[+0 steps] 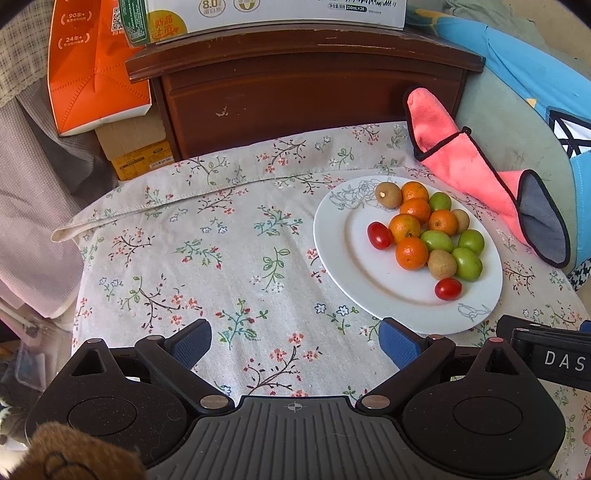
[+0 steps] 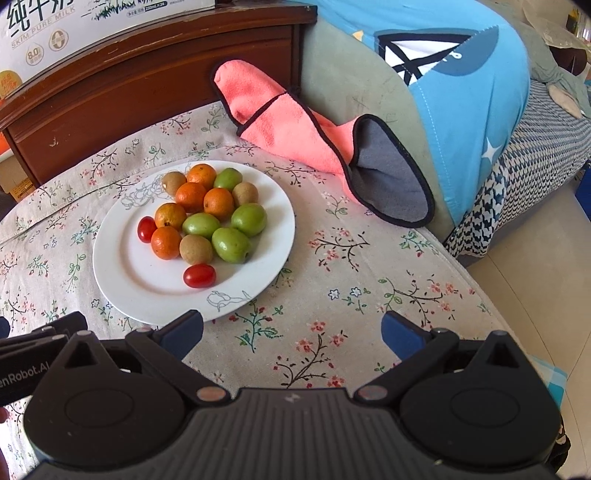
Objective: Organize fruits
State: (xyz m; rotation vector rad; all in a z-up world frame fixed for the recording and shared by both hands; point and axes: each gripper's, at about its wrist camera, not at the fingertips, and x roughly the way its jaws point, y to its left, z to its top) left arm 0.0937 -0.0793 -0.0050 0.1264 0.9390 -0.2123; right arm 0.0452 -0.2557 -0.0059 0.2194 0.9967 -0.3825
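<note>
We see a table [image 1: 221, 240] draped in a pale floral tablecloth [image 2: 369, 295], its hem folded back along the far edge. Behind it stands a dark brown wooden cabinet [image 1: 295, 96] with a scuffed drawer front, carrying a white milk carton box [image 1: 277, 14] on top. To the cabinet's left we find an orange paper bag [image 1: 92, 66] above a cardboard box [image 1: 136, 147]. A pink cloth [image 2: 288, 133] with black trim lies at the table's far right, against a large blue and grey-green plush toy [image 2: 461, 92]. Beyond it we make out a patterned blue bedspread [image 2: 535, 140] and a pale tiled floor [image 2: 535, 288]. Bright daylight falls across everything.
</note>
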